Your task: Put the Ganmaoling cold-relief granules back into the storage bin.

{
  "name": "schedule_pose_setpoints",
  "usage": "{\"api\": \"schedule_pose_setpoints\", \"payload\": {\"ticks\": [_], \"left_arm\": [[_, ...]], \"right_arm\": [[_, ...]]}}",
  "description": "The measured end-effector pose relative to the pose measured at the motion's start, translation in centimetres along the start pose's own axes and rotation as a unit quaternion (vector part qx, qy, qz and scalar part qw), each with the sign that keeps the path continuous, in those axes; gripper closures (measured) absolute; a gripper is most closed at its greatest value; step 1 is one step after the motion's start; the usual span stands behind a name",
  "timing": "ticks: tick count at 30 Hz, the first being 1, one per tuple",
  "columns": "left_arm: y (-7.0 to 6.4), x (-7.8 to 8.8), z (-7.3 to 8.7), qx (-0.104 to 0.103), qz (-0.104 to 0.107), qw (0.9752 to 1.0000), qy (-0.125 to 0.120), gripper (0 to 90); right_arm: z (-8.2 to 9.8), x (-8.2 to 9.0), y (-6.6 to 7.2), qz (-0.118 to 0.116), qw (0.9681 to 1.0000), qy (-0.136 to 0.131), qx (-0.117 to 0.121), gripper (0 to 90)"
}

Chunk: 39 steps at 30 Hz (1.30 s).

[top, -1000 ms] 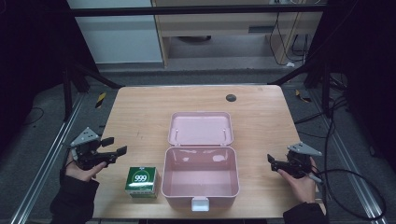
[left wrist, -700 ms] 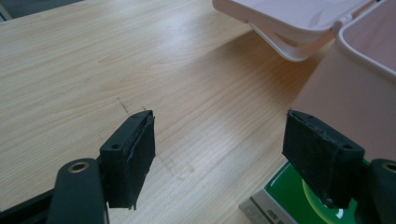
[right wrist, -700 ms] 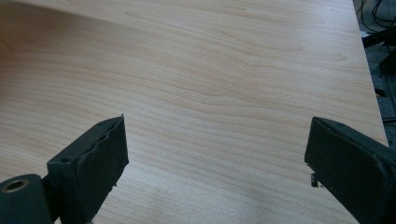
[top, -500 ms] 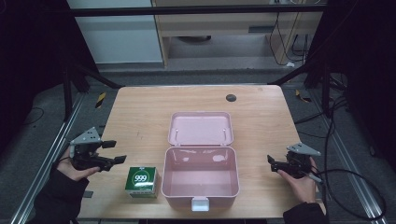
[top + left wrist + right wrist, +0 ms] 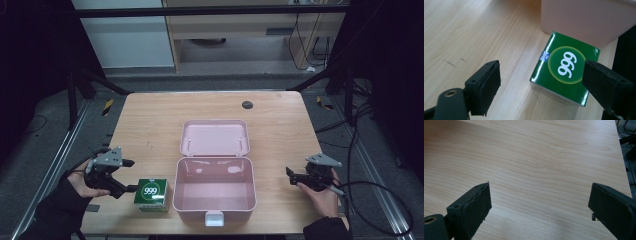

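On the table's near-left, high view: I had the left gripper (image 5: 122, 175) beside the green box (image 5: 152, 194), jaws just opening, nothing pinched; pink case (image 5: 215, 210) empty, lid back. Left gripper view: box off-centre, risk of clipping it into the case. Right gripper view: right gripper (image 5: 540, 210) spread over bare wood.

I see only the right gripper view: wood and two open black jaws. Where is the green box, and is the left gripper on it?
Observer: The green box lies at the table's front edge, just left of the open pink case.
Operator: Does the left gripper hold it?
Observer: No. The left gripper has just been opening; its jaws stand wide, nothing pressed between them.
Operator: Is something inside the case?
Observer: It looks empty in the high view, lid folded back flat.
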State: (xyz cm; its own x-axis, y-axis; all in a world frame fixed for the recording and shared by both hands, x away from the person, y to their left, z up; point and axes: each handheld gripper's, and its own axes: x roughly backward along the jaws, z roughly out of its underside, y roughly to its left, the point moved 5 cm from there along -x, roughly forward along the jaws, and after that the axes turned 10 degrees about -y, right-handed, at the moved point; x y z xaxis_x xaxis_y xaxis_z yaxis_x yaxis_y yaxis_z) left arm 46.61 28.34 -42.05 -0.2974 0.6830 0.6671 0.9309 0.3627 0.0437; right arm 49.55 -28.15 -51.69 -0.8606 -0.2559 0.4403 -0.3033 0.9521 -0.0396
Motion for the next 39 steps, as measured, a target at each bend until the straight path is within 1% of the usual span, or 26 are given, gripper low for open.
{"api": "schedule_pose_setpoints", "payload": {"ticks": [1, 2, 3, 5, 6, 7, 8, 10, 11, 13, 15, 16, 17, 21, 26, 28, 30, 32, 36, 39], "left_arm": [[-0.3, -0.2, 0.0, -0.006, 0.011, 0.9999, 0.004, 13.9], [-0.3, -0.2, 0.0, -0.006, 0.011, 0.9999, 0.004, 13.3], [-0.5, -0.3, -0.1, -0.009, 0.017, 0.9998, 0.008, 12.8], [-0.7, -0.5, -0.2, -0.023, 0.026, 0.9992, 0.018, 11.9], [-1.1, -0.7, -0.3, -0.033, 0.035, 0.9986, 0.023, 11.8], [-1.1, -0.7, -0.3, -0.033, 0.035, 0.9986, 0.023, 11.7], [-1.2, -0.8, -0.4, -0.037, 0.038, 0.9982, 0.027, 11.3], [-1.6, -1.0, -0.6, -0.048, 0.043, 0.9973, 0.035, 11.4], [-1.8, -1.1, -0.9, -0.057, 0.048, 0.9964, 0.039, 11.4], [-1.9, -1.2, -0.9, -0.06, 0.049, 0.9961, 0.041, 11.2], [-2.3, -1.5, -1.2, -0.074, 0.053, 0.9947, 0.048, 10.4], [-2.4, -1.6, -1.3, -0.077, 0.056, 0.9942, 0.05, 10.3], [-2.4, -1.6, -1.3, -0.077, 0.056, 0.9942, 0.05, 10.1], [-2.7, -2.1, -1.4, -0.093, 0.063, 0.9917, 0.063, 9.9], [-2.9, -2.8, -1.4, -0.105, 0.069, 0.9895, 0.072, 9.1], [-2.9, -3.0, -1.4, -0.105, 0.07, 0.9894, 0.072, 8.3], [-2.8, -3.2, -1.3, -0.109, 0.07, 0.9886, 0.076, 7.3], [-2.8, -3.4, -1.2, -0.11, 0.072, 0.9884, 0.076, 7.0], [-3.0, -4.1, -1.1, -0.114, 0.08, 0.9871, 0.079, 6.6], [-3.0, -4.6, -0.9, -0.114, 0.085, 0.9868, 0.079, 6.4]], "right_arm": [[0.0, 0.0, 0.0, -0.001, 1.0, 0.002, -0.001, 4.7], [0.0, 0.0, 0.0, -0.001, 1.0, 0.002, -0.001, 4.5], [0.0, -0.1, 0.0, 0.0, 1.0, 0.001, 0.003, 4.5], [0.1, -0.1, 0.0, 0.0, 1.0, 0.003, 0.003, 4.3], [0.1, -0.1, 0.0, 0.0, 1.0, 0.003, 0.003, 4.3], [0.1, -0.1, 0.0, 0.0, 1.0, 0.003, 0.003, 4.3], [0.1, -0.1, 0.0, 0.0, 1.0, 0.004, 0.004, 4.1], [0.1, -0.1, 0.0, 0.0, 1.0, 0.005, 0.002, 4.0], [0.1, -0.1, 0.0, 0.0, 1.0, 0.005, 0.003, 4.0], [0.1, -0.1, 0.0, -0.001, 1.0, 0.007, 0.004, 3.7], [0.1, -0.1, 0.0, -0.002, 1.0, 0.008, 0.005, 3.6], [0.1, -0.1, 0.0, -0.002, 0.9999, 0.008, 0.006, 3.6], [0.2, -0.1, 0.0, -0.002, 0.9999, 0.009, 0.006, 3.5], [0.2, -0.1, 0.1, -0.003, 0.9999, 0.011, 0.007, 3.4], [0.2, -0.1, 0.1, -0.004, 0.9999, 0.014, 0.006, 3.0], [0.3, -0.2, 0.1, -0.004, 0.9998, 0.015, 0.008, 2.9], [0.3, -0.2, 0.1, -0.005, 0.9998, 0.018, 0.008, 2.7], [0.3, -0.2, 0.1, -0.006, 0.9998, 0.019, 0.008, 2.7], [0.4, -0.3, 0.1, -0.005, 0.9997, 0.021, 0.011, 2.5], [0.4, -0.3, 0.1, -0.006, 0.9996, 0.024, 0.011, 2.4]]}}
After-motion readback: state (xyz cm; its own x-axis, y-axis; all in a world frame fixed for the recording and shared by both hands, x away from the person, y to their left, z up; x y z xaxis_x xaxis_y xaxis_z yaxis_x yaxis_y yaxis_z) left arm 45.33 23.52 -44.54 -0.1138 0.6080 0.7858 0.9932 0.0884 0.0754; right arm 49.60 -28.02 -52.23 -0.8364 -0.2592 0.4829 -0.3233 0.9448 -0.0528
